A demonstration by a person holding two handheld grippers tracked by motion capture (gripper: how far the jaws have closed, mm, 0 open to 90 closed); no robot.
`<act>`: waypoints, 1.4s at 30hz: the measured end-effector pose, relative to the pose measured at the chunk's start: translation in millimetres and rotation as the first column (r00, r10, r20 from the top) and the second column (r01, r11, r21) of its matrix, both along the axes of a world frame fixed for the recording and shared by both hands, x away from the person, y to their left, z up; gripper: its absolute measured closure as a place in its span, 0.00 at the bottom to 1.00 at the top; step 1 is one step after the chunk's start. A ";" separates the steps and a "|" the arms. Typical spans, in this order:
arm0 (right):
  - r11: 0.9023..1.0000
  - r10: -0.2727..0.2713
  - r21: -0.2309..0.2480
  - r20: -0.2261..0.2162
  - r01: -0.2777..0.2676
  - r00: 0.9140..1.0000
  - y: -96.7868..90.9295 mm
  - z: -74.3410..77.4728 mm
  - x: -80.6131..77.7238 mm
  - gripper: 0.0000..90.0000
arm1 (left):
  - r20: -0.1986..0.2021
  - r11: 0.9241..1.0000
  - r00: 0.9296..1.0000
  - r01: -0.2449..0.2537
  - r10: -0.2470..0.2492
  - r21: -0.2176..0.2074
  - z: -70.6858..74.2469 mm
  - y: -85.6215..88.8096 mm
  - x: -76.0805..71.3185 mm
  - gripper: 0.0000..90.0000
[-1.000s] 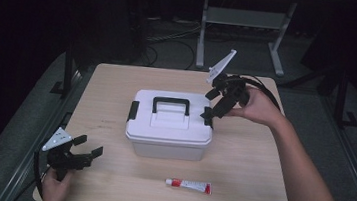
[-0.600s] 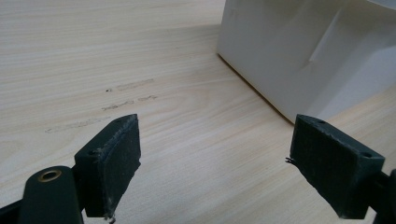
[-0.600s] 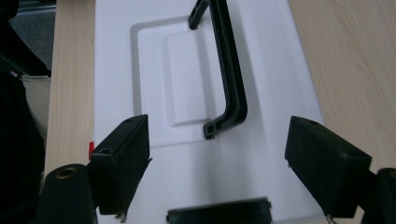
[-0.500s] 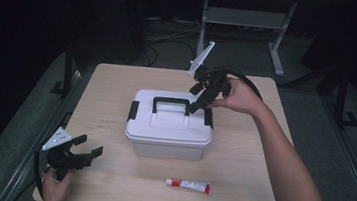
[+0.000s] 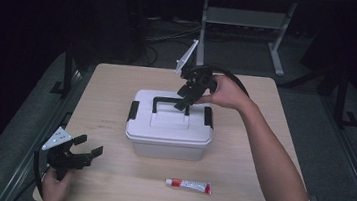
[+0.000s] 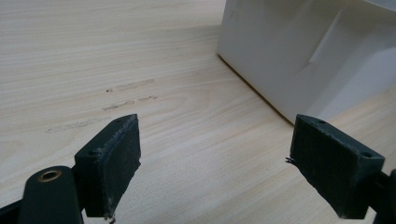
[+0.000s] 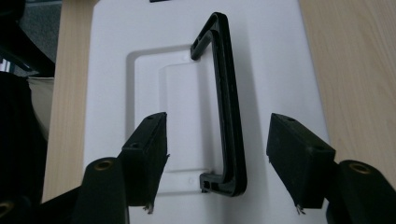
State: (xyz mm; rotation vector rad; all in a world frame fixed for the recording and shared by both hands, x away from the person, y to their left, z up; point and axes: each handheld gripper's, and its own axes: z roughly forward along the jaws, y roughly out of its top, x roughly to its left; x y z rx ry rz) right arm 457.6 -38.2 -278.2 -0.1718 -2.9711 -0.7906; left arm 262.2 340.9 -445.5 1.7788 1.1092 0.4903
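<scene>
A white lidded box (image 5: 168,129) with a black carry handle (image 5: 166,99) stands mid-table. My right gripper (image 5: 183,103) hovers over the handle's right end, angled down from the back right. In the right gripper view the handle (image 7: 229,107) lies on the lid (image 7: 275,56) and its near end sits between the jaws of my right gripper (image 7: 223,140). The jaws have just been closing, and the pads stand apart from the handle on both sides. My left gripper (image 5: 88,150) rests open at the table's near left corner. In its own view, my left gripper (image 6: 219,154) has bare tabletop between the pads.
A red-and-white tube (image 5: 188,185) lies near the front edge, right of centre. Black latches (image 5: 133,111) clip the box's two ends. The box's white wall (image 6: 303,51) rises ahead of the left gripper. A metal stand (image 5: 278,45) is on the dark floor beyond the wooden table (image 5: 118,84).
The right gripper has moved left from the box's back right corner to above the handle, and its jaws have narrowed. The left gripper has stayed put.
</scene>
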 end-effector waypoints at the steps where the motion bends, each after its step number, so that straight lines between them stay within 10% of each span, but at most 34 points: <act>1: 1.000 0.001 -0.004 -0.006 -0.001 1.000 1.7 -1.2 0.9 0.45 | 0.001 1.000 1.000 -0.001 0.001 0.000 -0.1 -0.2 0.1 0.17; 24: 0.998 0.044 -0.034 -0.026 -0.045 0.999 27.6 -6.9 3.4 0.89 | 0.000 1.000 1.000 0.003 -0.003 0.002 -0.2 -0.6 0.6 0.17; 42: 0.997 0.079 -0.023 -0.038 -0.080 0.996 27.8 -5.4 0.4 0.93 | -0.003 1.000 1.000 0.003 -0.003 0.000 -0.5 -0.7 1.0 0.17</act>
